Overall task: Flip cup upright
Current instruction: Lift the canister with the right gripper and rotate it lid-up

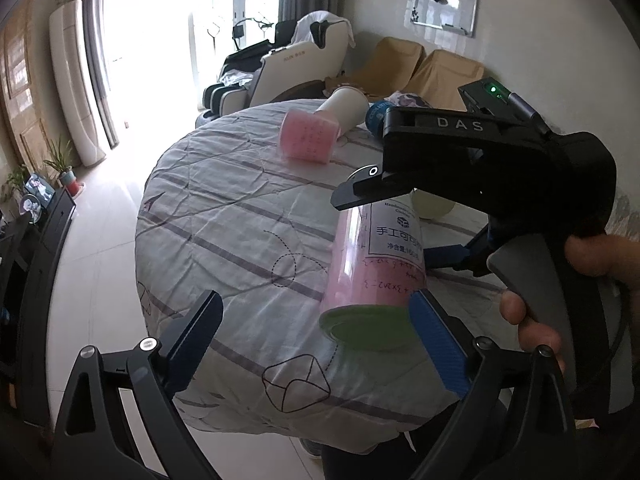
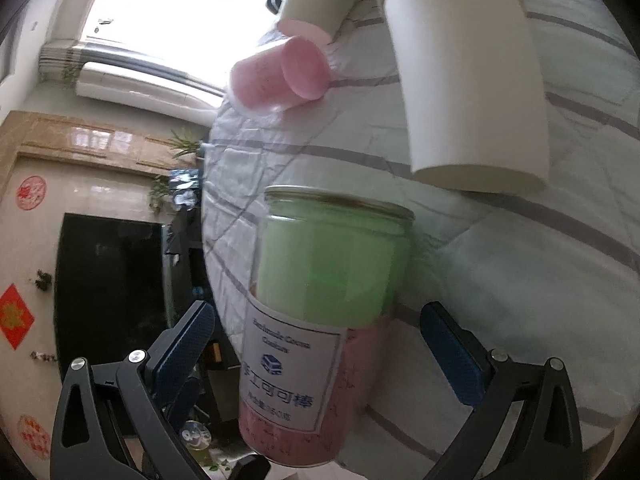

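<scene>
Cup: the clear pink-and-green cup lies on its side on the quilted table — not yet upright, the whole flip is left.
Right gripper: jaws spread wide, straddling the cup, no contact visible.
Left gripper: released too — its right finger sits just beside the cup's green end; contact uncertain.

Bright window lights pale floor tiles, a massage chair and draped armchairs.
</scene>
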### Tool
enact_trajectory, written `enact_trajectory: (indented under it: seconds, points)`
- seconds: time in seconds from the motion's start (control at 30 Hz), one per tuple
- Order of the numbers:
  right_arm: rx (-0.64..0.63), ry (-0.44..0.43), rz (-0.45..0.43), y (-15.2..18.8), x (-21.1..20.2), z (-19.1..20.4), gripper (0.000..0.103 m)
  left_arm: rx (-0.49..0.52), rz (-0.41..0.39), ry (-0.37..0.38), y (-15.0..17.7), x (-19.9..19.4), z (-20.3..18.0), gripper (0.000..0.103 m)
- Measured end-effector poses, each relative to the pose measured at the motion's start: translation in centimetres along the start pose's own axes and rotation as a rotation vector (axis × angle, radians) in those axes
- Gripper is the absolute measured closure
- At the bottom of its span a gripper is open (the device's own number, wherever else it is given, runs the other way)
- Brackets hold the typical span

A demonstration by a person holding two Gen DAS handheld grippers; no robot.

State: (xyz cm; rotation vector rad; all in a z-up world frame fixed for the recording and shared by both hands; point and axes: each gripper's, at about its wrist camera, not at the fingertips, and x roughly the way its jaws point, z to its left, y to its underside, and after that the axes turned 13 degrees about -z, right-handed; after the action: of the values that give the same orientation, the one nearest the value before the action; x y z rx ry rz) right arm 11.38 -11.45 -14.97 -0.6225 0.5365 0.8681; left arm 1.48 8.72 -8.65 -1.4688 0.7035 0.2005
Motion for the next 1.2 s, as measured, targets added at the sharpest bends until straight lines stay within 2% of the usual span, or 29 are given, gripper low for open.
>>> enact_trajectory:
  seconds: [0.13,0.17,0.2,0.77,1.2]
  points:
    - [-0.042,-0.035,-0.004,0.0,-0.5,0.3,0.016,-0.005,0.005,0.004,0.1,0.1,-0.1,0.006]
    - [-0.055,-0.031,-0.007,0.1,-0.4,0.4,0.025,-0.006,0.007,0.005,0.1,0.2,-0.1,0.006]
    - [-0.060,-0.033,-0.006,0.0,-0.4,0.3,0.028,-0.007,0.009,0.007,0.1,0.2,-0.1,0.006]
    - [-0.137,-0.071,-0.055,0.3,-2.5,0.9,0.028,-0.018,0.027,-0.008,0.4,0.3,-0.4,0.005]
    - [-0.307,-0.052,-0.162,-0.3,-5.1,3.5,0.029,-0.061,0.050,-0.056,-0.3,2.6,0.2,0.005]
